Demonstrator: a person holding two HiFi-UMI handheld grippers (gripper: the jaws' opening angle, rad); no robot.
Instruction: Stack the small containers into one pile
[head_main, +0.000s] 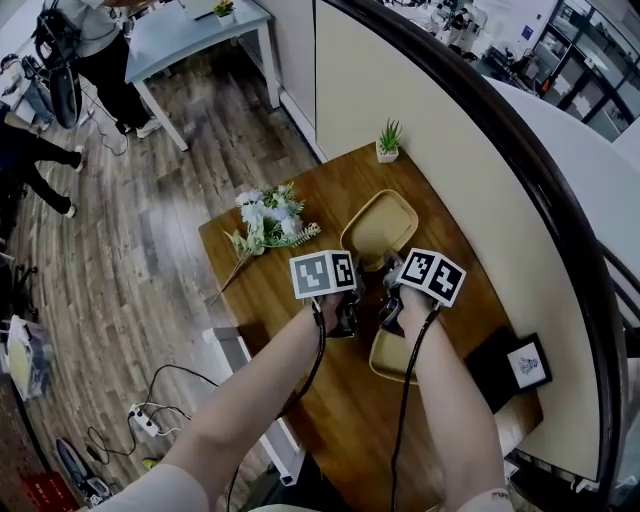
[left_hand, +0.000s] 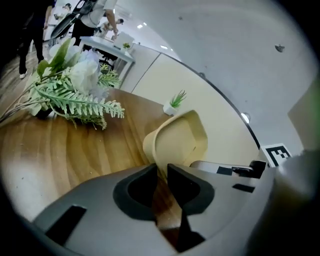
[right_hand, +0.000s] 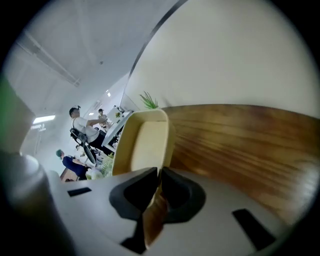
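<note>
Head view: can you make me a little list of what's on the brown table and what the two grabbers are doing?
table: brown wood
containers: two beige; far container, near container partly hidden by the hands
left gripper: shut on far container's near rim
right gripper: shut on that same rim
stacked: not yet
other things: fake flowers, small potted plant, black picture frame

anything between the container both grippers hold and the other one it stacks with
Nothing visible. The left gripper and right gripper are both shut on the near rim of the far container. The near container lies right behind it, partly under the right arm. The flowers and potted plant sit aside.
</note>
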